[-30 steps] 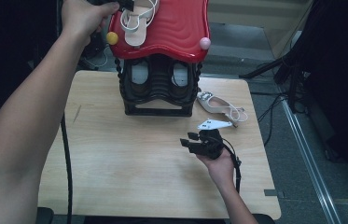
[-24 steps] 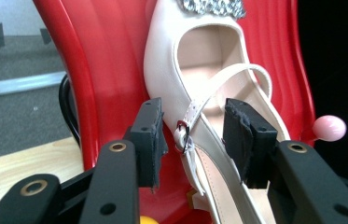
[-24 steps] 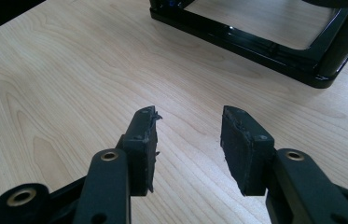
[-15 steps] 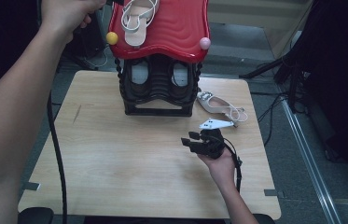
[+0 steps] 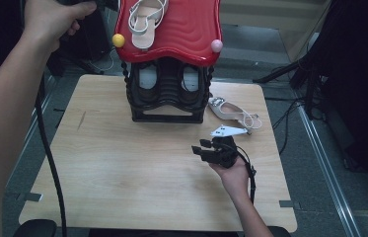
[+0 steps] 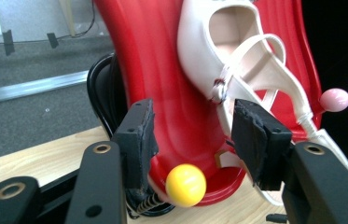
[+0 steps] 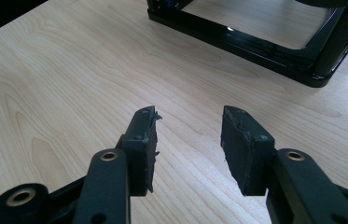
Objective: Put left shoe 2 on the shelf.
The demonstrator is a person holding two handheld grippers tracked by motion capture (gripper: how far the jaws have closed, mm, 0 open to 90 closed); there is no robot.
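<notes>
Evidently one white sandal lies atop the red rack, left gripper just opening, empty; its mate waits beside the rack; right gripper spread, empty.

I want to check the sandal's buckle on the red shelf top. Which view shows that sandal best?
The left gripper view: the sandal is close, straps and buckle clear. The high view shows it small, cut by the frame edge.

The desk is seen from above and behind the person in the high view, looking forward and down. The red rack top is viewed closely by the left gripper view; it is shared with the high view. The desk is faced at close range by the right gripper view.
</notes>
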